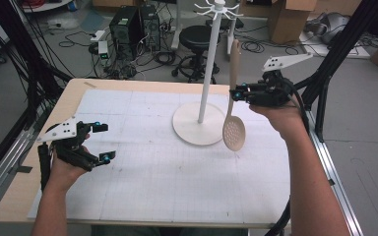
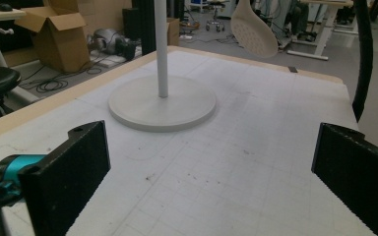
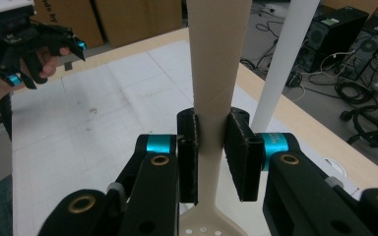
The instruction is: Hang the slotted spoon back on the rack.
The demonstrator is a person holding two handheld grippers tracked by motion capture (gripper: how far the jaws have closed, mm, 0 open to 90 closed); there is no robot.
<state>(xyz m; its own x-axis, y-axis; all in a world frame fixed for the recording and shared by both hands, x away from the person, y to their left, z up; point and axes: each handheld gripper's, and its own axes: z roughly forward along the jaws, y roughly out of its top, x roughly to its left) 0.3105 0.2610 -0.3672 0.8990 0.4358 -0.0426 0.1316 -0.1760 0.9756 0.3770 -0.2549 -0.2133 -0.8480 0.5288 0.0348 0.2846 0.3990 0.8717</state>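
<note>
Right gripper [image 1: 241, 92] clamps the skimmer [image 1: 234, 129] mid-handle, aloft beside the stand [image 1: 207, 69]; left gripper [image 1: 103, 142] rests open; hanging probably requires raising the handle tip level with a hook

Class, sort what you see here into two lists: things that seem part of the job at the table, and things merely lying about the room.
Part of the job, as it appears:
slotted spoon, clamped in the right gripper
white hook stand
left gripper, open, over the mat

Lying about:
black stool
computer towers
cardboard boxes
</note>
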